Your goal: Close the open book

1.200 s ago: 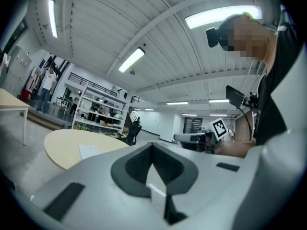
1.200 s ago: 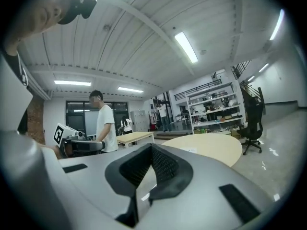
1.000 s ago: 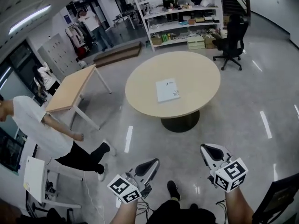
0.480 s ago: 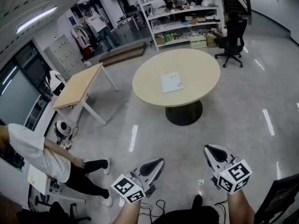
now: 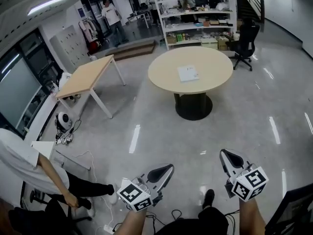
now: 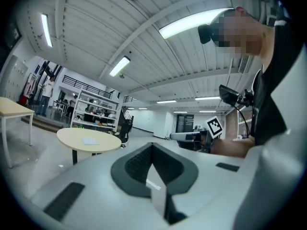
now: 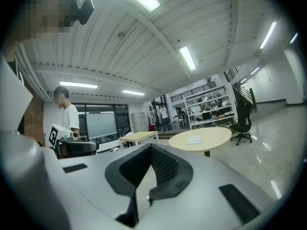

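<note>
A white book (image 5: 188,73) lies flat on the round beige table (image 5: 161,77), far ahead of me across the shiny floor. Both grippers are held low at the bottom of the head view, well short of the table. My left gripper (image 5: 168,167) is shut, its tips meeting with nothing between them (image 6: 152,145). My right gripper (image 5: 223,153) is also shut and empty (image 7: 151,146). From the left gripper view the book (image 6: 89,141) shows small on the table at the left. The right gripper view has the book (image 7: 195,140) on the table right of centre.
A rectangular wooden table (image 5: 85,77) stands at the left, with cables and a small round device (image 5: 62,121) on the floor near it. A person (image 5: 19,165) bends at the lower left. A black office chair (image 5: 244,45) and shelves (image 5: 195,13) lie beyond the round table.
The round table and book have slid farther away and up in the head view. The person at the left has shifted down to the frame's corner. Both grippers stay shut.
</note>
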Demonstrator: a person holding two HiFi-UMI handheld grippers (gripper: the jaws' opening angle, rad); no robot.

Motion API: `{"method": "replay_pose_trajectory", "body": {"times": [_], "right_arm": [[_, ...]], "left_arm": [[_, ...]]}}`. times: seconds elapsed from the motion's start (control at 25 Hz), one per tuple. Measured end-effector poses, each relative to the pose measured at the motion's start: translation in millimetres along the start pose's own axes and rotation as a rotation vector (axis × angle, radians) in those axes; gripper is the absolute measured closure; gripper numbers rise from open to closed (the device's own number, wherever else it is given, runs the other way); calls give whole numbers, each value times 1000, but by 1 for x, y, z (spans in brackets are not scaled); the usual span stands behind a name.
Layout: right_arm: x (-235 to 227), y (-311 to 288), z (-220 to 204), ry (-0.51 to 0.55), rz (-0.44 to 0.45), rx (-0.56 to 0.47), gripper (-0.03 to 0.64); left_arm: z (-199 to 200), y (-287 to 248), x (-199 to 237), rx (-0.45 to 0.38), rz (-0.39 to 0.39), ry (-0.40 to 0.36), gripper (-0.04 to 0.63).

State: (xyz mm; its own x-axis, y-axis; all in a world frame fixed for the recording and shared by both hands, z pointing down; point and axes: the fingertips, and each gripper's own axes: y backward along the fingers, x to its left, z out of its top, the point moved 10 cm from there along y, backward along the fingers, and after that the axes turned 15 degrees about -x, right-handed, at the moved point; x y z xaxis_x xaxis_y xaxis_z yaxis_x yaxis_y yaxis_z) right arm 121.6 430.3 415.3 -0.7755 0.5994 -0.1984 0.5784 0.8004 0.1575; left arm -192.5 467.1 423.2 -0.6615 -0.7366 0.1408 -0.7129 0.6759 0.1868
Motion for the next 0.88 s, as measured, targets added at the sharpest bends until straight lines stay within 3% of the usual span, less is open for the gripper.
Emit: {"method": "replay_pose_trajectory", "body": {"times": [0.24,0.44,0.88], "right_arm": [[66,55,-3,-9,-40,11,618],[119,93,12,16,-9,1,618],[114,156,43,48,-24,-20,618]], "left_arm": [[5,77,-46,19,-17,24,597],[20,115,-80,-2,-29,34,597],[23,97,-144,-26,-63,28,597]]}}
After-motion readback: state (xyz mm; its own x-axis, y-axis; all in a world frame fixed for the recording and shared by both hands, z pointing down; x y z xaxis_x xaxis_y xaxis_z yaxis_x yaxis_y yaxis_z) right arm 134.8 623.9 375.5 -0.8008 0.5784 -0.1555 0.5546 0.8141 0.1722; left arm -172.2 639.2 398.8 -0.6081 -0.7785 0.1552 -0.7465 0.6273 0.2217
